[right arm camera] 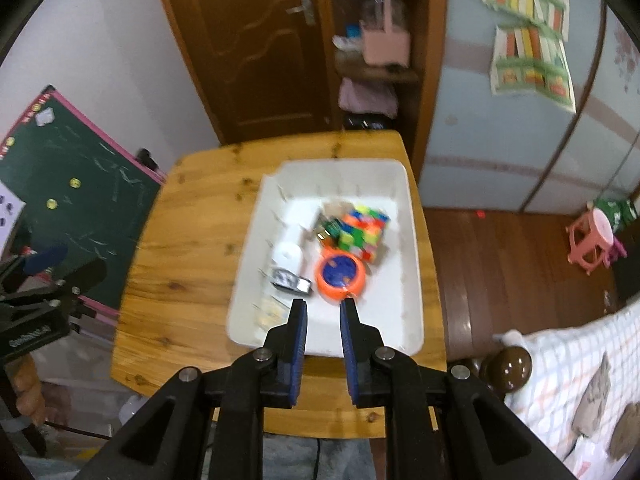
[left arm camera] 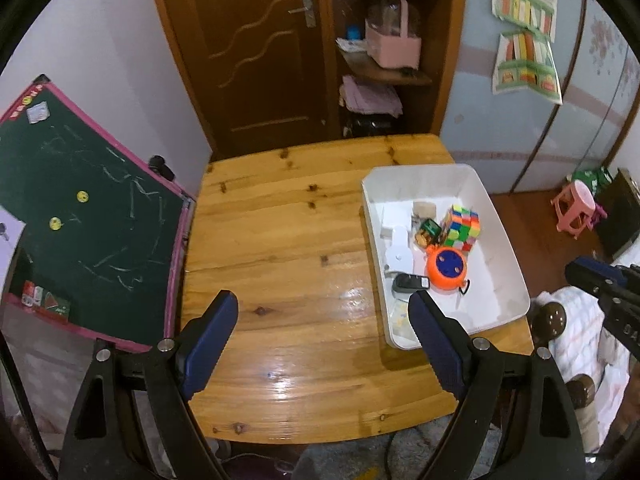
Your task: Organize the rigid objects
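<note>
The left claw (left arm camera: pixel 323 300) is held wide open and empty above the bare wooden surface (left arm camera: pixel 280 240). To its right, a puzzle cube (left arm camera: pixel 460 226) and orange round toy (left arm camera: pixel 444 266) are kept in the white bin (left arm camera: pixel 504 248). The right claw (right arm camera: pixel 323 307) is seen nearly closed, gripping nothing, over the bin's near end.

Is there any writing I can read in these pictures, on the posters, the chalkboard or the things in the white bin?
"DA": white letters on the right tongs' black body, cut off at the picture's edge.
Wall posters: print too small to read.
Chalkboard: chalk scribbles, and red marks along its pink frame too small to read.
Left tongs' black body: white lettering, blurred.
Green packet in the white bin: print unreadable.
</note>
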Tool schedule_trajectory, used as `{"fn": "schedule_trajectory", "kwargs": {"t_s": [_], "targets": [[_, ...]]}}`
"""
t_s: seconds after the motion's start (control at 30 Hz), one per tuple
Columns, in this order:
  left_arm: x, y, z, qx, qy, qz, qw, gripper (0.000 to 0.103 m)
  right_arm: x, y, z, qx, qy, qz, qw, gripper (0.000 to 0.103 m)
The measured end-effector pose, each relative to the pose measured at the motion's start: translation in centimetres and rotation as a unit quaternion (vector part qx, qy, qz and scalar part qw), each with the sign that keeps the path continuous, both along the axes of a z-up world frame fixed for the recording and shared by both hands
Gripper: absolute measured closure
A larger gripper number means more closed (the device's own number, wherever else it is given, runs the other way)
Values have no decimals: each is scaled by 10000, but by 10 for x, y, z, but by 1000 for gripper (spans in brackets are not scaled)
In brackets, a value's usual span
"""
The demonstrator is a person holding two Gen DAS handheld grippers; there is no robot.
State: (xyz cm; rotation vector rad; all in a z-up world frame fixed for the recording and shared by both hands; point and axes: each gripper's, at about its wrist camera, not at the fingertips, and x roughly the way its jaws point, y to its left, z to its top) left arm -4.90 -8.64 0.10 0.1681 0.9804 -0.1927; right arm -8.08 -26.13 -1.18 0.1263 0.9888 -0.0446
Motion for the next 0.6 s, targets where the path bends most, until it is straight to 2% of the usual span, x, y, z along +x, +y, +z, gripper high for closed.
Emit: {"fn": "schedule_trajectory", "kwargs": {"t_s": [0.07, 0.17, 0.2, 0.47, 0.53, 0.6], "targets": [[-3, 6, 6, 0, -77, 70, 9999, 14, -1, 8, 13, -30, -160, 59, 9998, 81], [-6, 15, 15, -76, -161, 183, 9997, 14, -5, 16, 29, -29, -429, 132, 9990, 55], [-6, 19, 19, -115, -212, 259, 9994, 14, -6, 20, 35, -38, -547, 165, 9984, 51], [-8, 44, 41, -140, -601, 859, 9944, 14, -9, 43, 67, 17, -1094, 323, 9935, 50], [-10, 49, 47, -151, -705, 1015, 9922, 14, -12, 50, 72, -48, -1224, 375, 9918, 48], [-12, 55, 50, -237, -755, 1093, 9909, 14, -15, 58, 75, -123, -1348, 435, 9898, 39]]}}
